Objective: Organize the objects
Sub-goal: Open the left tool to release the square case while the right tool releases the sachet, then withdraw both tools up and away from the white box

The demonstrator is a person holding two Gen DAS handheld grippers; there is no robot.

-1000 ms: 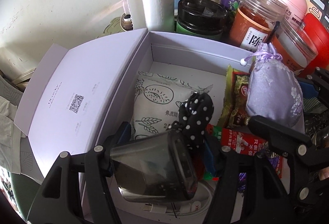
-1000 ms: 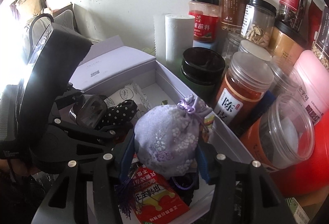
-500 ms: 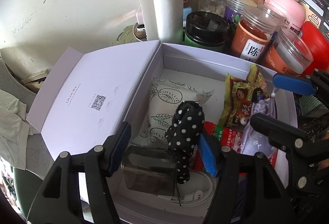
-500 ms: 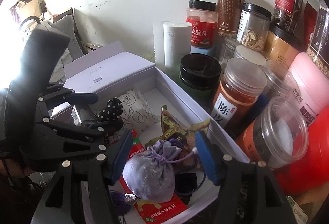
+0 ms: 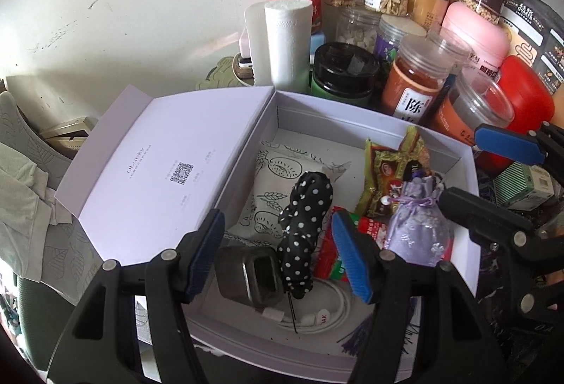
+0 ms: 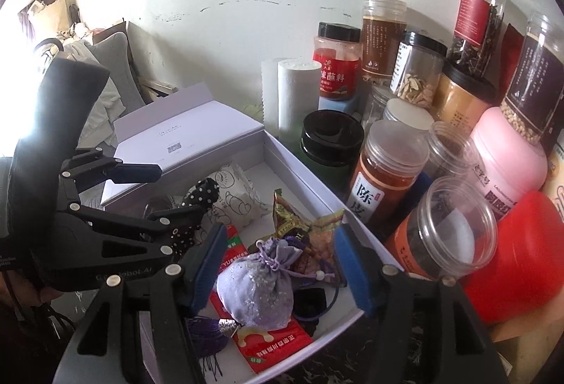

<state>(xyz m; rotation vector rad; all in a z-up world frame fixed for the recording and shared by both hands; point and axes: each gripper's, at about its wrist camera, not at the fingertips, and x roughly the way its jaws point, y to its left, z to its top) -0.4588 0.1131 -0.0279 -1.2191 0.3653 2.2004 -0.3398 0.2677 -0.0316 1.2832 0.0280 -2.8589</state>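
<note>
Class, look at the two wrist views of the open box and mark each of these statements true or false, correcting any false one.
1. The lilac sachet lies inside the white box. True.
2. The right tool is clamped on the sachet. False: its jaws stand open above it, with nothing gripped.
3. The polka-dot pouch lies in the box beside the dark clear cup. True.
4. The box lid is shut. False: it is folded open beside the box.
5. The left tool holds the cup. False: it is open and empty above the cup.
</note>
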